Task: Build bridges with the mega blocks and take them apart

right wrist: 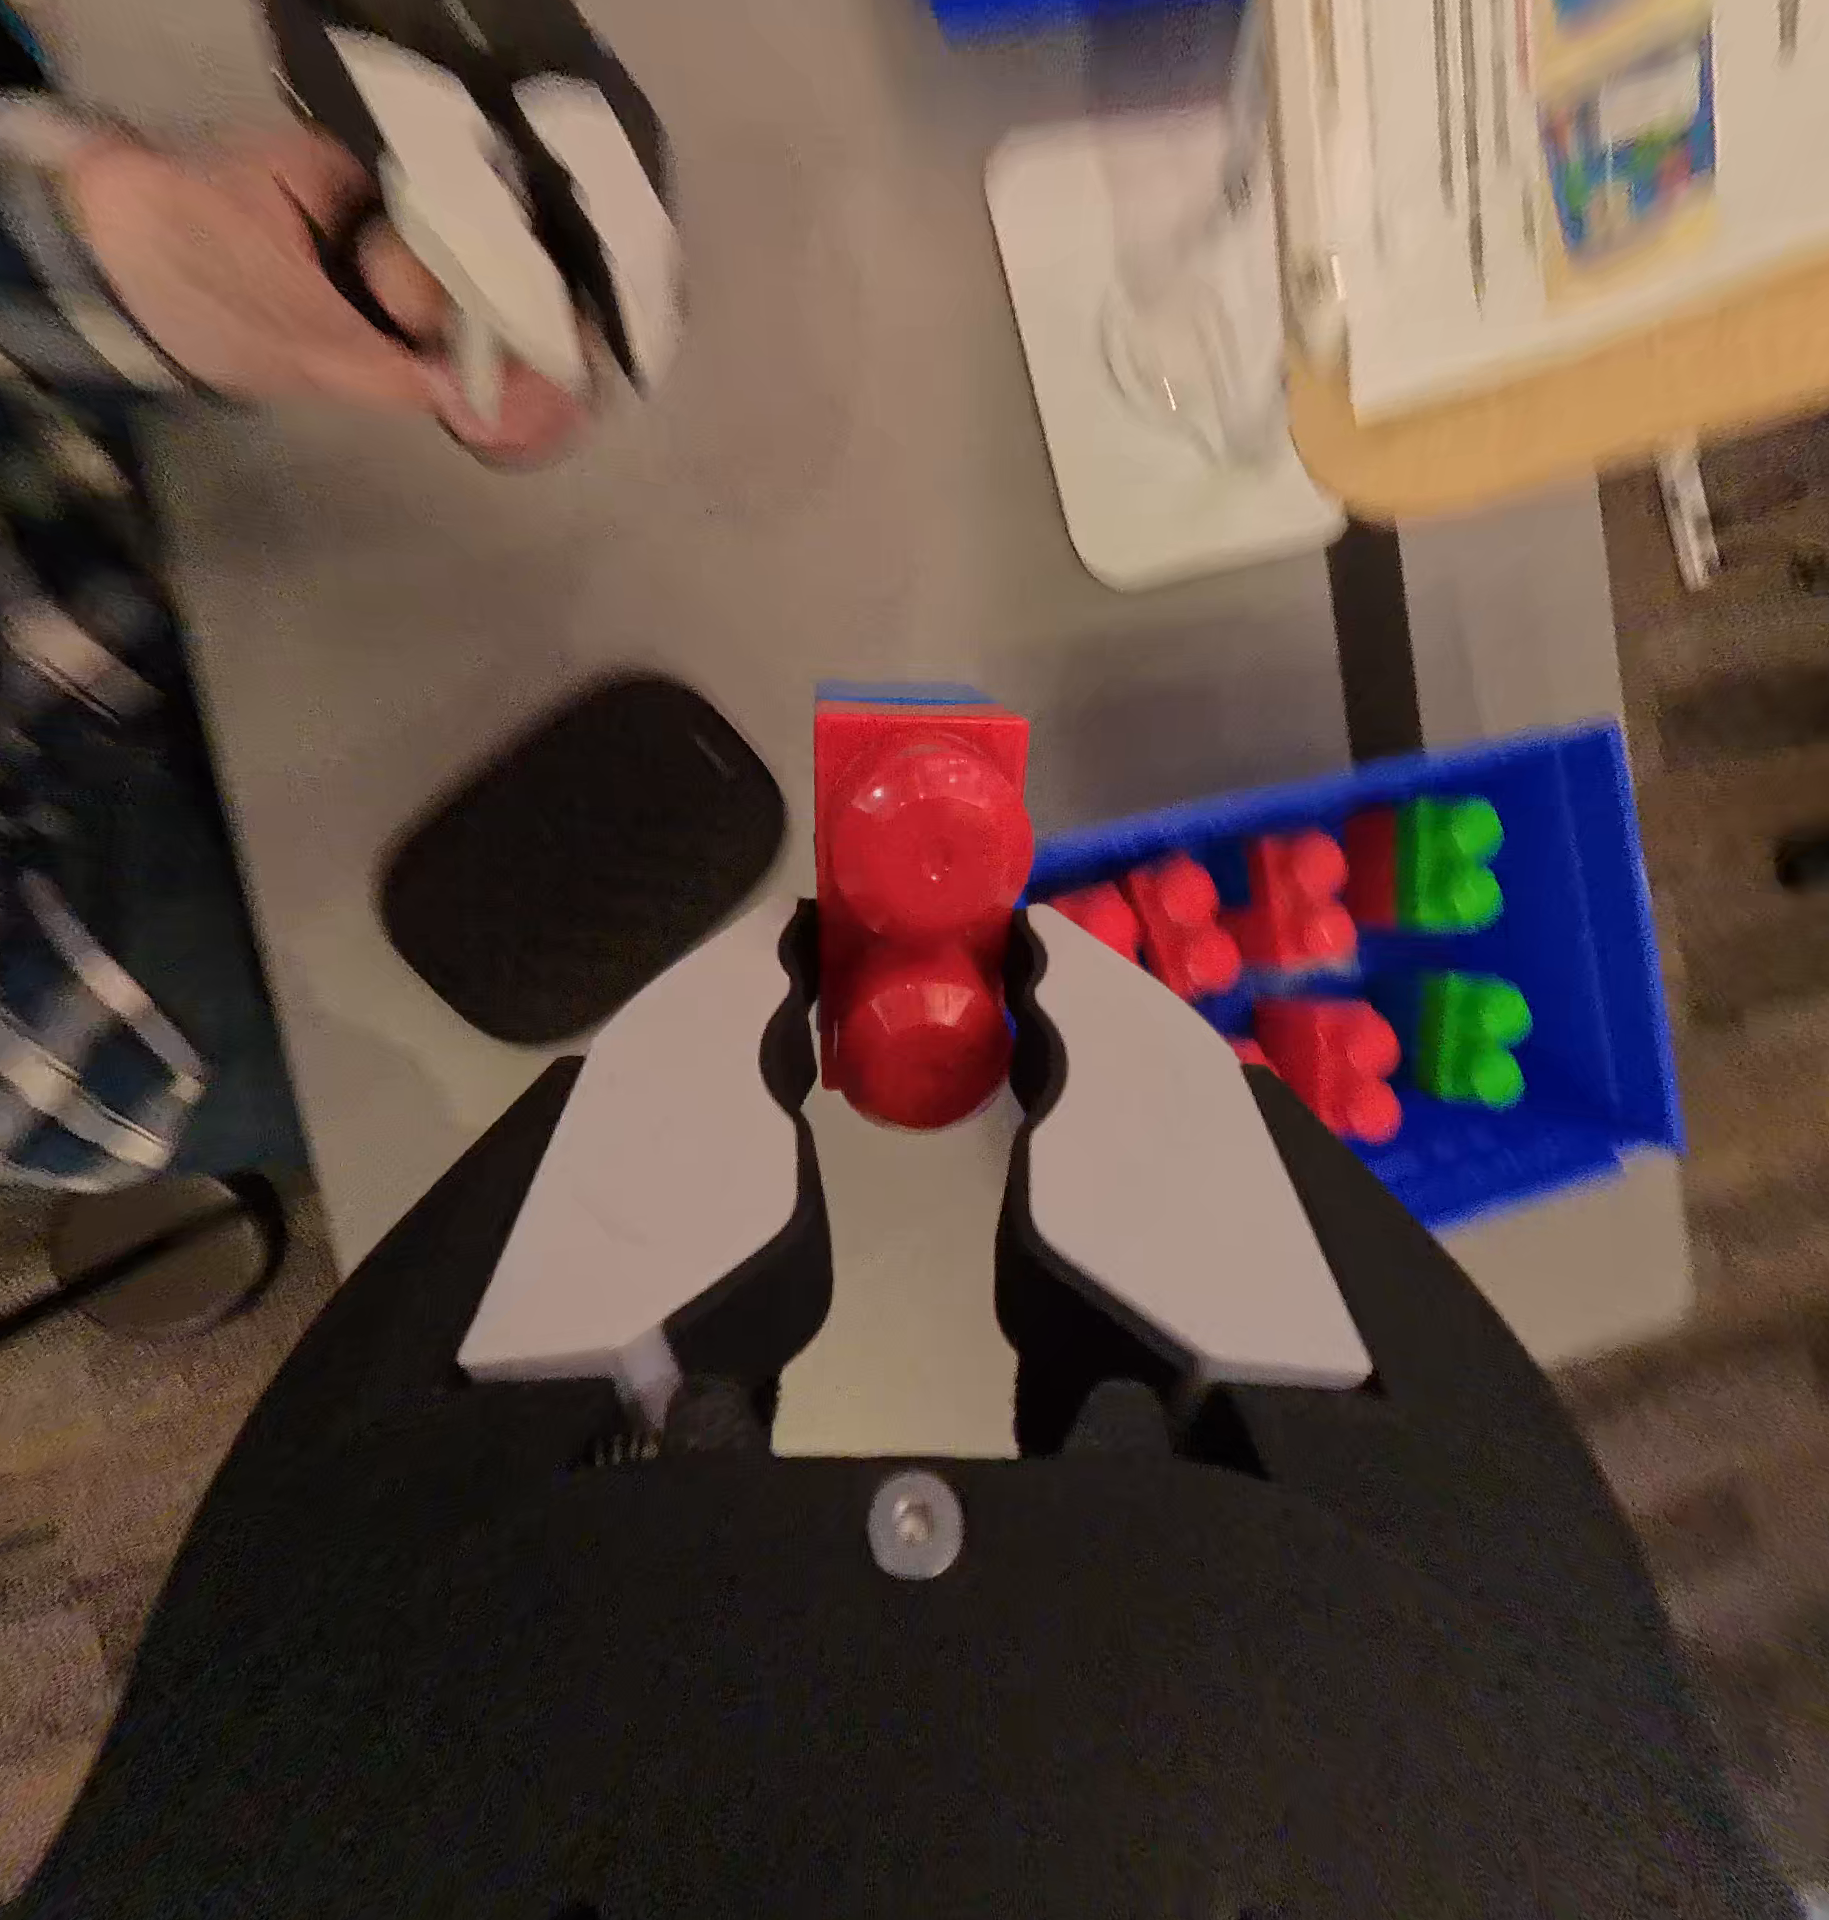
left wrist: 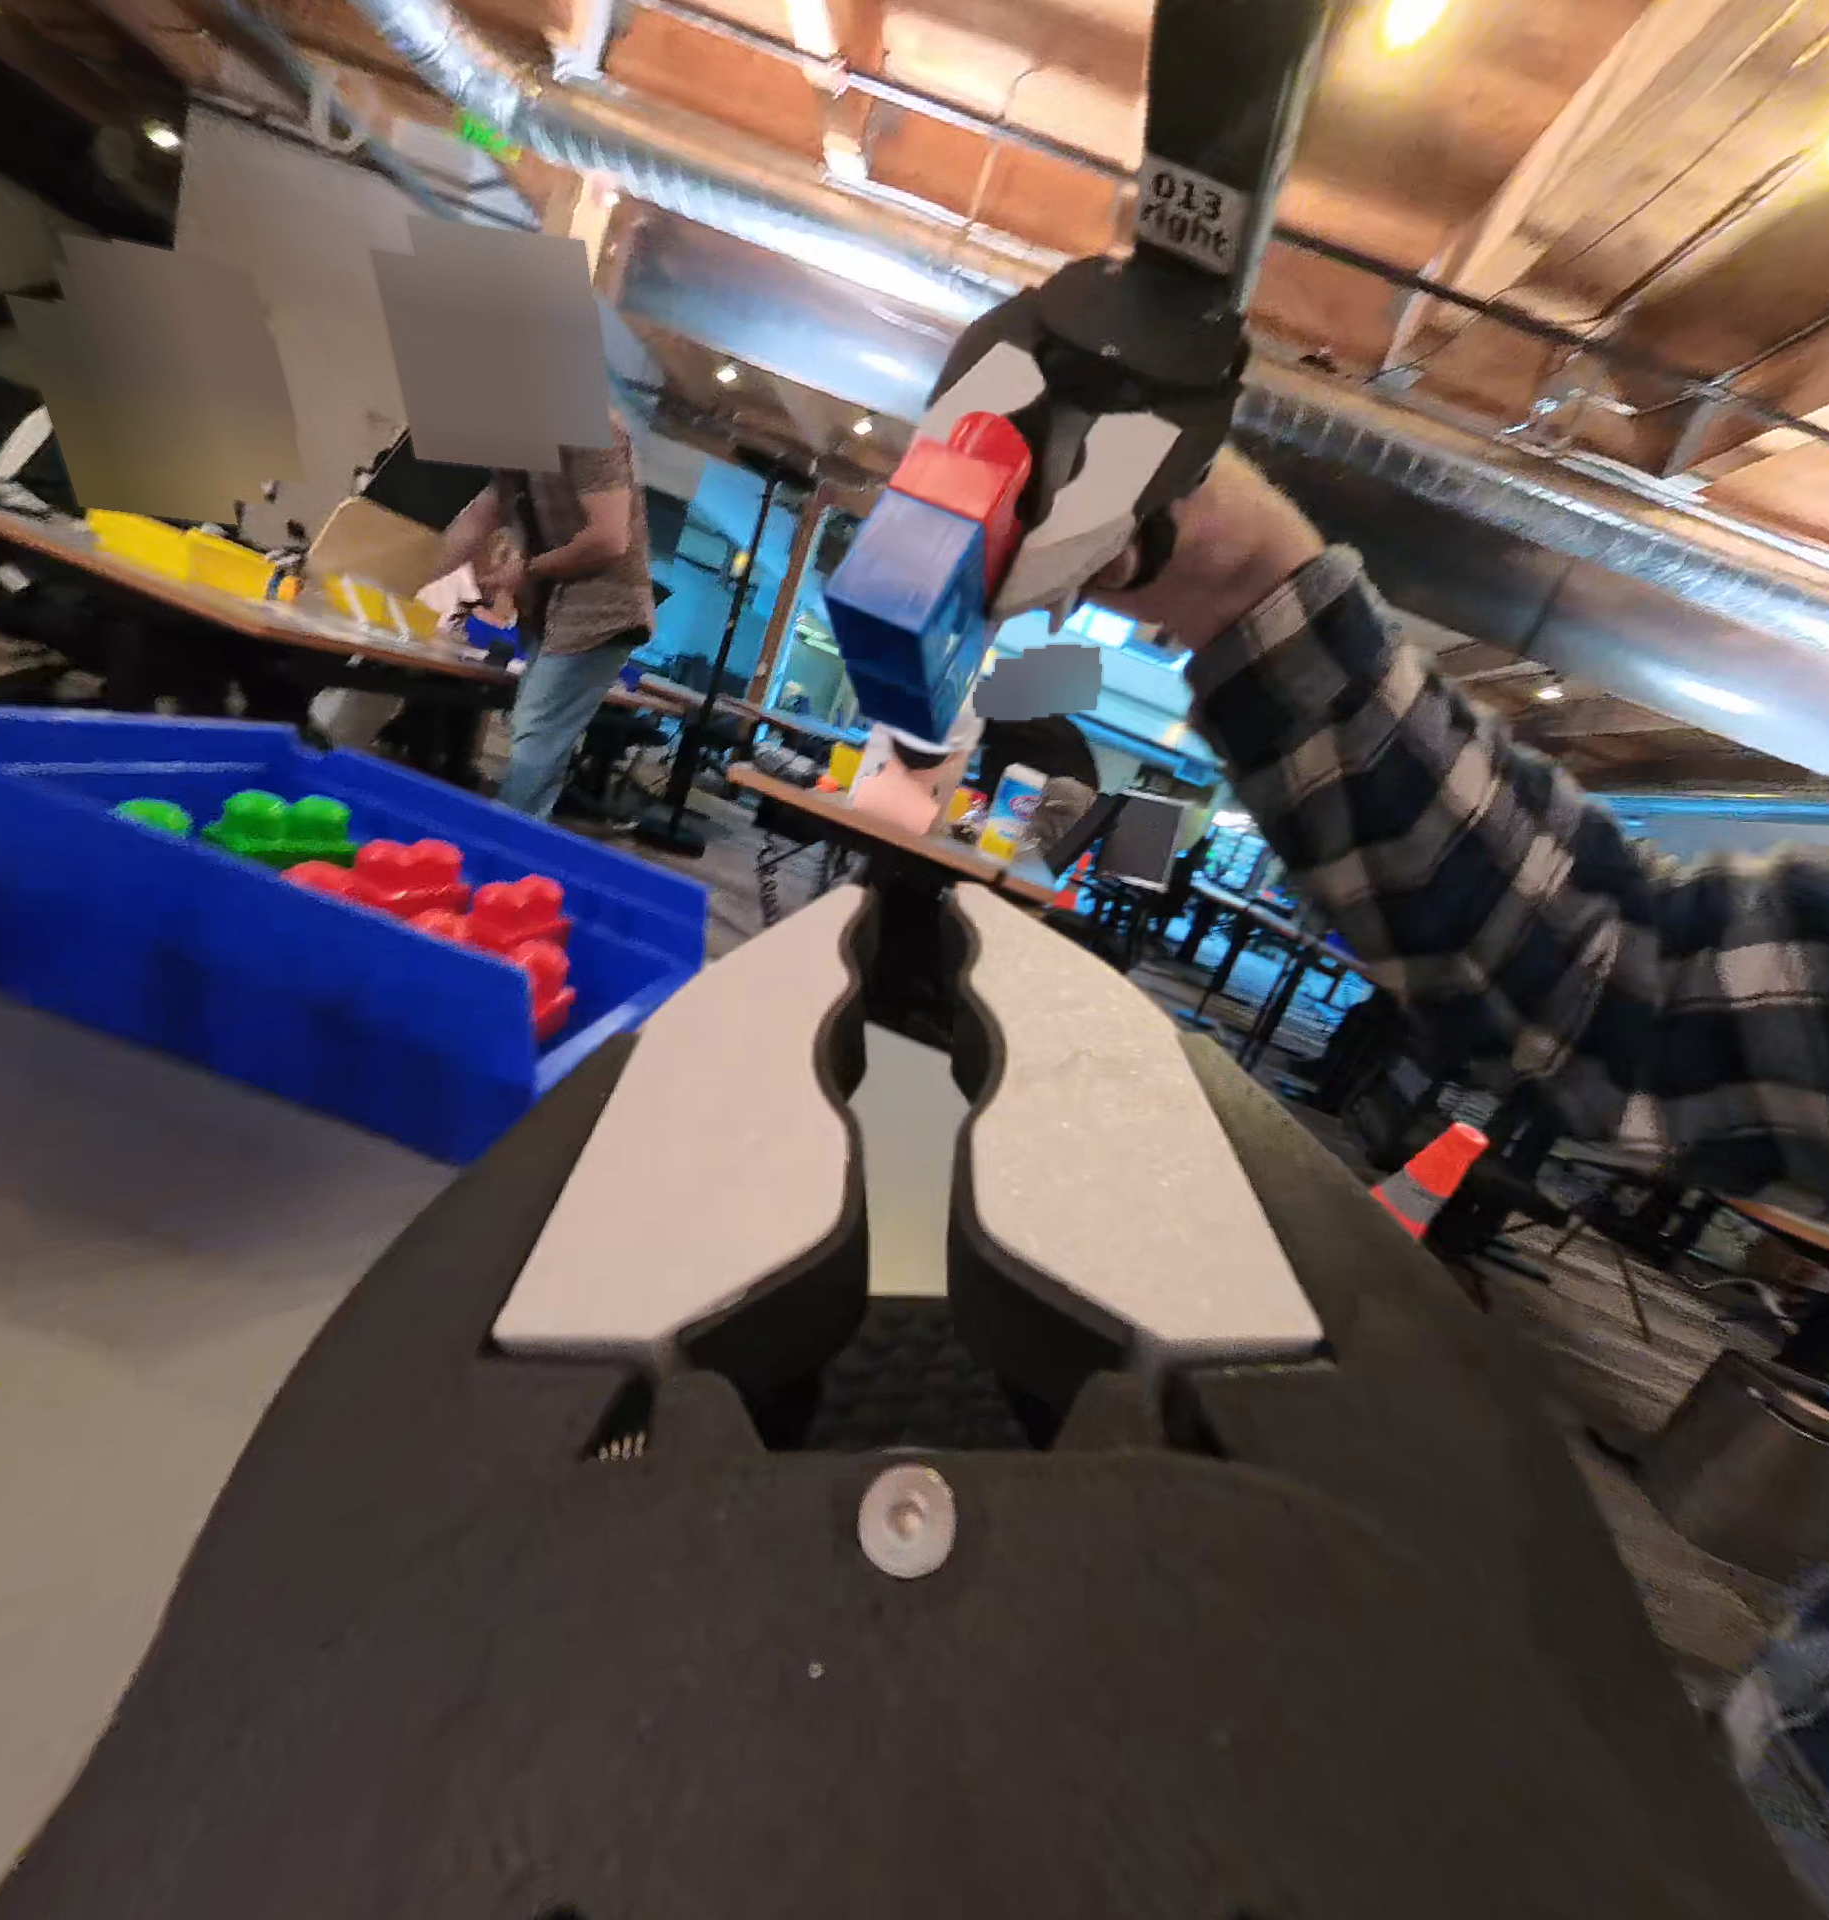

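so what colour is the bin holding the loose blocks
Blue bin, clearest in the right wrist view.

Bin [right wrist: 1575, 1122] on table [right wrist: 889, 582], right of pad [right wrist: 577, 862]; blocks [right wrist: 1305, 935] in bin.

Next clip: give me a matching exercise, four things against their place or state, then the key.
Things:
1. red two-stud plastic block
2. green plastic blocks
3. left gripper
4. flat black rounded pad

Places or states:
A. lying on the grey table
B. jaws nearly together, nothing between them
C. clamped in the right gripper, joined to a blue block
D. in the blue plastic bin

Pairs: 1-C, 2-D, 3-B, 4-A
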### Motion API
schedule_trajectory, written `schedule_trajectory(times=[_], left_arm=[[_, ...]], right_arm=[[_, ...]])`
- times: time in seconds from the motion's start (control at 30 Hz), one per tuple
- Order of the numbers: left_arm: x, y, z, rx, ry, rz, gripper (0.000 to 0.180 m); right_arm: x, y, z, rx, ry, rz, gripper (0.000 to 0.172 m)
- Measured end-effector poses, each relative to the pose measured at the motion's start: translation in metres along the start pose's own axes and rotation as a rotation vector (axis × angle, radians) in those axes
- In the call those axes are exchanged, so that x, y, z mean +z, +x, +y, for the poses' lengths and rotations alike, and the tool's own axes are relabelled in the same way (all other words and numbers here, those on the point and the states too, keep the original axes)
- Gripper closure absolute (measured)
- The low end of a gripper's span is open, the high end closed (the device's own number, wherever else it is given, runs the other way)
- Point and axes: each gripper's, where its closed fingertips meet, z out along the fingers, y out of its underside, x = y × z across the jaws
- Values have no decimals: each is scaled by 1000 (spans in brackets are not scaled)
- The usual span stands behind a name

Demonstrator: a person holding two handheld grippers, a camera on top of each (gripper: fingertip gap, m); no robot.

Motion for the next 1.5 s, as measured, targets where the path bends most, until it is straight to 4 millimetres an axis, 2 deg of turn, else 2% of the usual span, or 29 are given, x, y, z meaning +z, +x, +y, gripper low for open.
schedule_trajectory(times=[0.07, 0.23, 0.3, 0.4, 0.57, 0.73, 0.77, 0.9, 1.03, 1.17, 1.23, 1.3, 1.4, 1.47, 1.5], left_arm=[[-2, -16, 15, -22, -9, -27, 176], [1, -35, 40, -46, -34, -44, 180], [0, -38, 38, -55, -28, -47, 180], [-1, -44, 37, -57, -22, -68, 180], [3, -48, 44, -89, -38, -64, 180], [5, -50, 46, -97, -44, -60, 179], [5, -49, 46, -97, -46, -57, 178], [5, -47, 43, -85, -43, -49, 177], [5, -43, 38, -76, -25, -44, 174], [1, -44, 29, -13, -25, -97, 169], [-13, -50, 14, 41, -9, -192, 160], [-38, -57, -9, 127, 15, -321, 149], [-88, -67, -50, 258, 3, -529, 138], [-128, -75, -81, 315, 18, -683, 134], [-148, -79, -96, 333, 35, -754, 131]], right_arm=[[8, 23, 37, -17, -104, 26, 136], [37, 72, 123, -59, -414, 69, 137], [53, 83, 147, -63, -448, 43, 137], [77, 96, 172, -69, -444, 16, 137], [116, 106, 198, -115, -457, -31, 137], [146, 109, 211, -116, -472, -83, 136], [148, 111, 213, -109, -490, -73, 123], [136, 112, 198, -55, -408, -54, 124], [98, 128, 177, 103, -267, 136, 121], [71, 149, 191, 396, -194, 421, 112], [68, 152, 197, 546, -91, 513, 118], [68, 155, 204, 676, 24, 588, 118], [78, 158, 215, 822, 139, 631, 118], [93, 156, 223, 862, 145, 621, 119], [98, 158, 226, 858, 142, 642, 114]])
